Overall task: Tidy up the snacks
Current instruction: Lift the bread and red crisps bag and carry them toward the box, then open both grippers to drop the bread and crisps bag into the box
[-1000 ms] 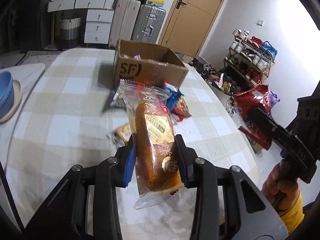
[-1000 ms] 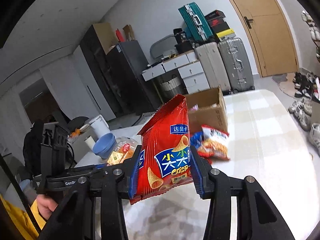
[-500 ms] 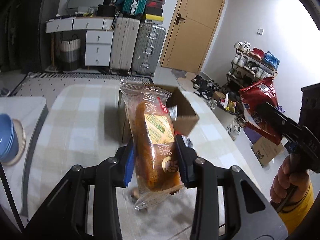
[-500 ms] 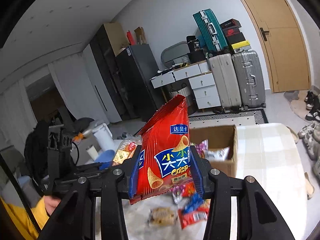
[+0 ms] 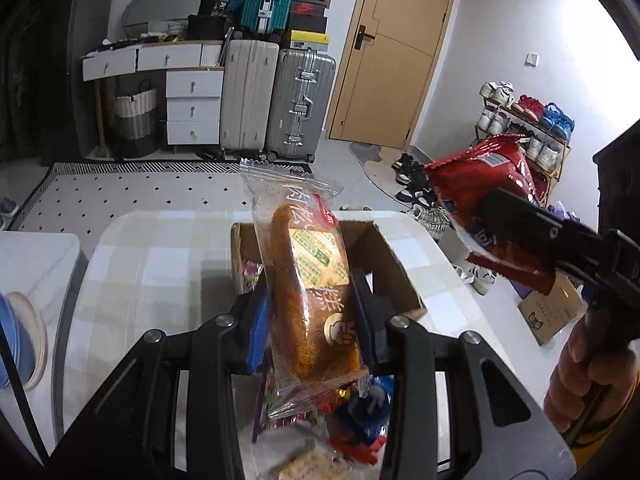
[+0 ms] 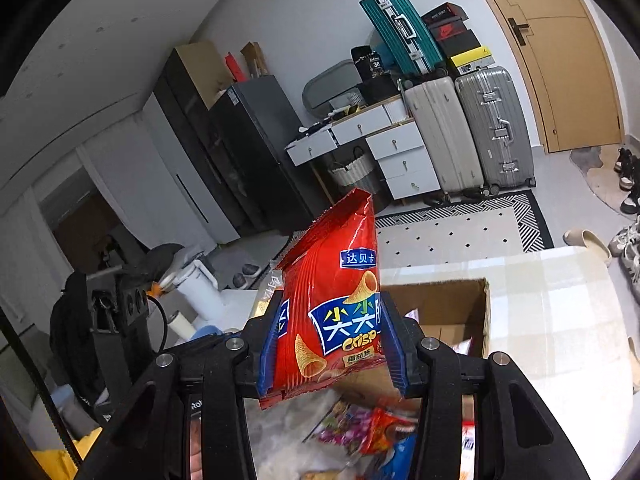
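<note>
In our left gripper we hold a clear-wrapped cake, an orange-brown loaf in transparent plastic. The jaws are closed narrow on its lower half, and the blue pads press both sides. The wrapper carries white Chinese characters near the top, which we cannot read with certainty, a yellow-green label with small print too fine to read, and a round cartoon logo near the bottom. The cake stands almost upright, raised in front of the open cardboard box on the checked tablecloth.

In our right gripper we hold a red chips bag. The jaws are closed on its lower part, one blue pad on each side. On the bag we read "达贝卡" in a blue tag, large characters "尖大" in yellow and white, and the word "Crisp" below them; cone-shaped snacks are drawn on it. It hangs above the near edge of the same box.

Under both grippers some loose snack packets lie on the table, red, blue and purple, but they are blurred and we cannot read them. Some packets are also inside the box.
</note>
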The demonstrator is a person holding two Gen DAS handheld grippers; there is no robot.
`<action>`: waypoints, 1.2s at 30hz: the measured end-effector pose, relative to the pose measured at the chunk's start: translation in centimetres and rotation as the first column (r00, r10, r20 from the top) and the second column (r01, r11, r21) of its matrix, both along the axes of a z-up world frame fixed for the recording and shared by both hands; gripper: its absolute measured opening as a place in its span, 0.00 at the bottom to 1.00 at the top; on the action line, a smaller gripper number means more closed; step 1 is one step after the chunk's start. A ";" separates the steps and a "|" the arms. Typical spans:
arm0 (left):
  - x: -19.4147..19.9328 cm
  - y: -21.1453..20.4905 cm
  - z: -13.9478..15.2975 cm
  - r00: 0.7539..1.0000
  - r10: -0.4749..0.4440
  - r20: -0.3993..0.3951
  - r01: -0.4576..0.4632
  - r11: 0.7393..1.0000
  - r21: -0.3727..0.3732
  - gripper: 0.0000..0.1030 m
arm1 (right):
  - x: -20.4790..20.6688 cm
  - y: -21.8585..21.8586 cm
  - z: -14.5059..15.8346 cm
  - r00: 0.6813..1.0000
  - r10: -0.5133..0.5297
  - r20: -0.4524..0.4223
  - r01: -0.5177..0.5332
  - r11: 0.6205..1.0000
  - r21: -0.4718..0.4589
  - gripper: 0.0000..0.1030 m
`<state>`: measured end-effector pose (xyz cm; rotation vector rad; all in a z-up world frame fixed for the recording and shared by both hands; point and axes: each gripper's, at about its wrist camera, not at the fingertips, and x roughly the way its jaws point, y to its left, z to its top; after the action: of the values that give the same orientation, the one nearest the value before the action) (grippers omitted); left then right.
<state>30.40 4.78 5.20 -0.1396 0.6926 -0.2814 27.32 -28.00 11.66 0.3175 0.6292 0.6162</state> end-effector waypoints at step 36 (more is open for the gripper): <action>15.4 -6.1 -8.0 0.986 -0.057 -0.156 0.082 0.984 0.155 0.32 | 9.4 1.3 -9.9 0.979 -0.025 -0.200 -0.008 0.987 -0.161 0.43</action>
<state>45.78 -1.35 -2.84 0.0182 0.8689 -0.2823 36.67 -26.68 1.78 0.2328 0.8674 0.5247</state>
